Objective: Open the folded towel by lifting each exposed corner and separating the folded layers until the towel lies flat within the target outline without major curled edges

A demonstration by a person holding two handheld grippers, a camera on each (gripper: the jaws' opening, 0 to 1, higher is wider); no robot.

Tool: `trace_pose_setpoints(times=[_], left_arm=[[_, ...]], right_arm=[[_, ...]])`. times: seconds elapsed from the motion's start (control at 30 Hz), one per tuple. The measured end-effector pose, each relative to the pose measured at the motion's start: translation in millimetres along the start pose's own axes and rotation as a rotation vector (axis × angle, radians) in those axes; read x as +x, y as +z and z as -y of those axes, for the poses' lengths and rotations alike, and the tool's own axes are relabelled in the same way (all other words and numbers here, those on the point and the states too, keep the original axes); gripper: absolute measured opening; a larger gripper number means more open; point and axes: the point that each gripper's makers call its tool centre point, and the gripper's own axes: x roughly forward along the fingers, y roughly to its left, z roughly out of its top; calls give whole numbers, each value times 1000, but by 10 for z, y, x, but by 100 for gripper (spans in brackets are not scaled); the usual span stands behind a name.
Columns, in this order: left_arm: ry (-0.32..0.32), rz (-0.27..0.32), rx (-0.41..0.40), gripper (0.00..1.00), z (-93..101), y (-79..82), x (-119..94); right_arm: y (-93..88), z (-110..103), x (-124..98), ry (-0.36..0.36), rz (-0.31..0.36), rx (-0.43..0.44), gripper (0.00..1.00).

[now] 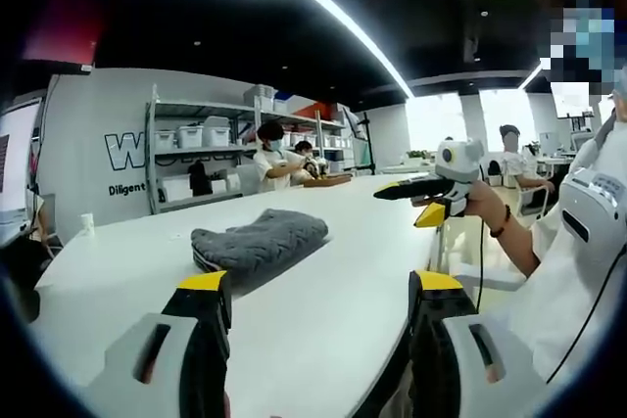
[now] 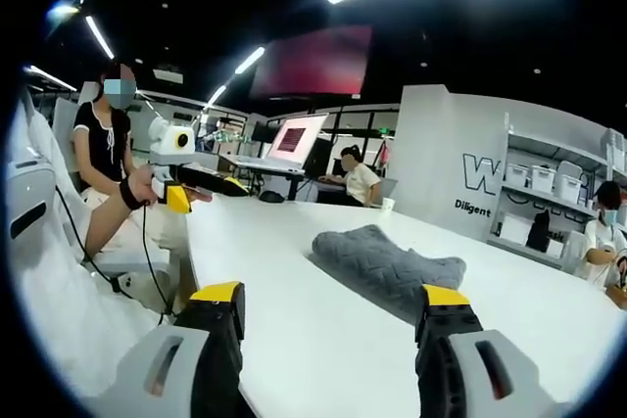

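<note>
A folded grey towel point(image 1: 260, 240) lies mid-frame on the long white table point(image 1: 323, 301); shelving with bins point(image 1: 201, 149) stands upper left. Left tool point(image 1: 318, 291) and right tool point(image 2: 333, 301) are both released, holding nothing.

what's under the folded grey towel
The folded grey towel lies directly on the white table, with bare tabletop all around it. Whatever lies beneath it or between its layers is covered.
</note>
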Motion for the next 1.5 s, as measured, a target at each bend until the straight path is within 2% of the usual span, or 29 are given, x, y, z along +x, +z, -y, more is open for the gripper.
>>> trace_pose_setpoints(times=[0.63,1.17,1.3,1.4,1.5], left_arm=[[-13,3,-3,71,30,7,2],[-22,-3,-9,71,14,-16,18],[-26,10,-16,71,15,16,18],[-58,46,-58,70,44,92,12],[-63,48,-37,70,69,101,18]], right_arm=[[-29,-25,27,5,-15,2,69],[62,11,16,-4,5,-3,68],[88,3,24,0,11,-9,68],[117,11,27,-4,20,-8,68],[123,3,29,-3,22,-9,68]])
